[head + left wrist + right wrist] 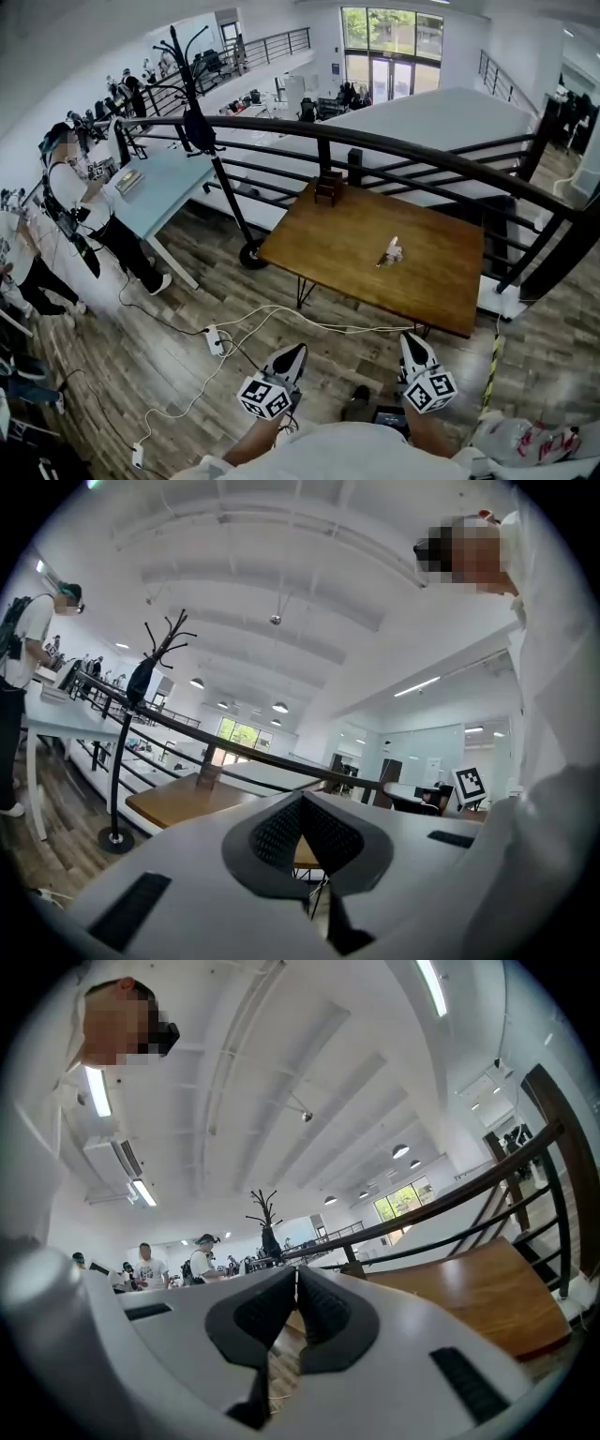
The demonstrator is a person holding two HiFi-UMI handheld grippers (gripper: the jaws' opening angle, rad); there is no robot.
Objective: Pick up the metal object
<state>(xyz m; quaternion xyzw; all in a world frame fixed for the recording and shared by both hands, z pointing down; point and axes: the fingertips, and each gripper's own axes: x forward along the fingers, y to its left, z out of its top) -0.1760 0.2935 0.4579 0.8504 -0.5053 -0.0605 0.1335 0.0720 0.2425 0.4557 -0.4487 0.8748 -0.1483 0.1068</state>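
Note:
A small metal object [391, 252] lies near the middle of a brown wooden table [328, 239] in the head view. Both grippers are held close to the person's body, well short of the table. The left gripper [297, 352] points up toward the table, its jaws meeting at the tip with nothing between them [302, 796]. On the right, the other gripper [406, 339] is likewise shut and empty [296, 1271]. The table [178, 800] shows beyond the left jaws and the table [469, 1288] to the right of the right jaws. The metal object is not visible in either gripper view.
A small dark wooden box [328, 187] stands at the table's far edge. A black railing [394, 145] curves behind the table. A black coat stand [202, 122] rises at the left. White cables and power strips [215, 339] lie on the wooden floor. People stand at a light table [159, 183] far left.

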